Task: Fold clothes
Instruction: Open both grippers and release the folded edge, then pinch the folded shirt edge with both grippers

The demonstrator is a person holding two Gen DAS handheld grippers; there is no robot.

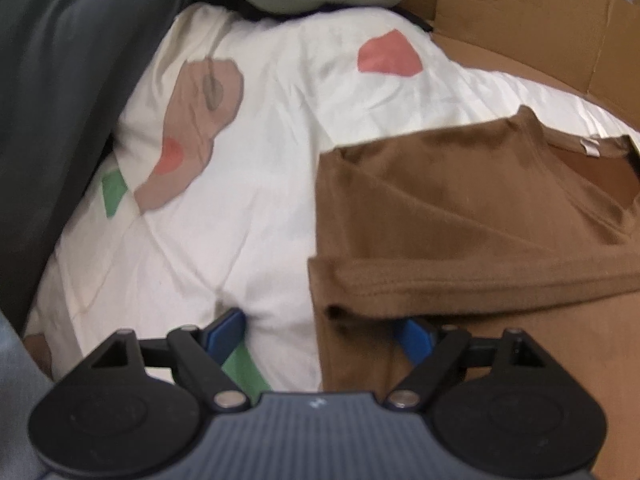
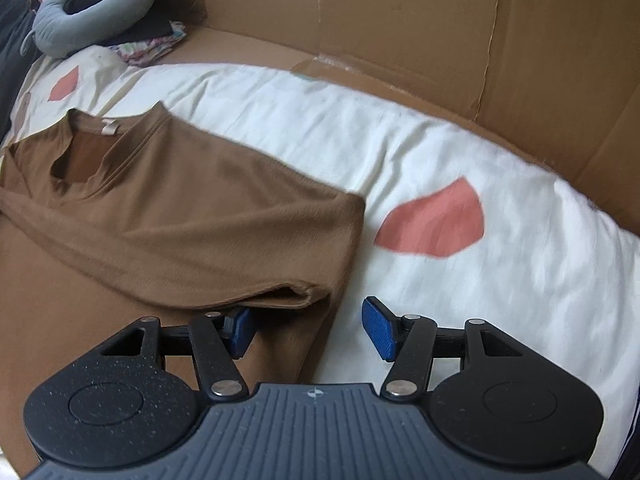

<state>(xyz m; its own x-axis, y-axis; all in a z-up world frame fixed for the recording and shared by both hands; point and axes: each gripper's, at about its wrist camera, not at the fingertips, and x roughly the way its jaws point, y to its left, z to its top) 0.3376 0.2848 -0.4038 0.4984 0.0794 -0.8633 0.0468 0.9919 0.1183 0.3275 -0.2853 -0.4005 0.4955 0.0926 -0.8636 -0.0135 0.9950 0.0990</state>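
A brown T-shirt [image 1: 460, 208] lies flat on a white sheet [image 1: 260, 200] with coloured patches, its sides folded in and its collar and label [image 2: 108, 126] at the far end. My left gripper [image 1: 320, 336] hangs open over the shirt's near left corner. One blue pad [image 1: 226, 336] rests on the sheet and the other is partly hidden under the folded hem. In the right wrist view the shirt [image 2: 180, 208] fills the left half. My right gripper [image 2: 310, 328] is open astride its near right corner, with one pad tucked under the hem and the other pad [image 2: 380, 328] over bare sheet.
A cardboard wall [image 2: 360, 8] stands along the far side of the sheet [image 2: 440, 140]. A grey neck pillow [image 2: 52, 36] and a small stack of folded clothes [image 2: 148, 46] sit at the far left corner. Dark grey fabric [image 1: 52, 80] borders the left edge.
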